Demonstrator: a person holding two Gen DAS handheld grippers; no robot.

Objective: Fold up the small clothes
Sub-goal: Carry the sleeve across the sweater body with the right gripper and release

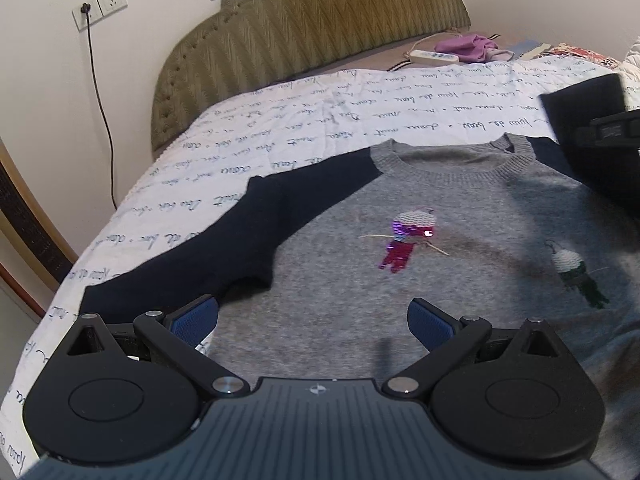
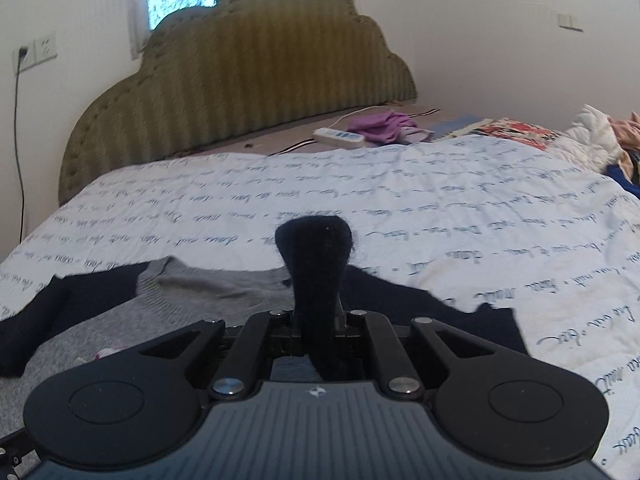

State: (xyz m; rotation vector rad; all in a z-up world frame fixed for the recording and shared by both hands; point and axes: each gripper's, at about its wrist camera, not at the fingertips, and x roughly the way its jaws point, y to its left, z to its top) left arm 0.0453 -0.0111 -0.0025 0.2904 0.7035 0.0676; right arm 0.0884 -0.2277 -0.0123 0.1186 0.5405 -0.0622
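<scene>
Grey sweater (image 1: 344,280) with 2 navy sleeves spread flat on script-printed bedsheet (image 1: 280,128), centre frame. Left gripper (image 1: 313,322) jaws spread wide, empty. Right gripper (image 2: 316,316) clenched on navy sleeve (image 2: 316,252), centre.

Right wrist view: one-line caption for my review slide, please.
Right tool shut on a dark navy knitted sleeve of the grey sweater, lifted above the white script-printed bedsheet.

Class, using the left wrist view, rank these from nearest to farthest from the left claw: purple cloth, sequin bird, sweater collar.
1. Sequin bird, just ahead of the left claw.
2. Sweater collar, farther up.
3. Purple cloth, by the headboard.
</scene>
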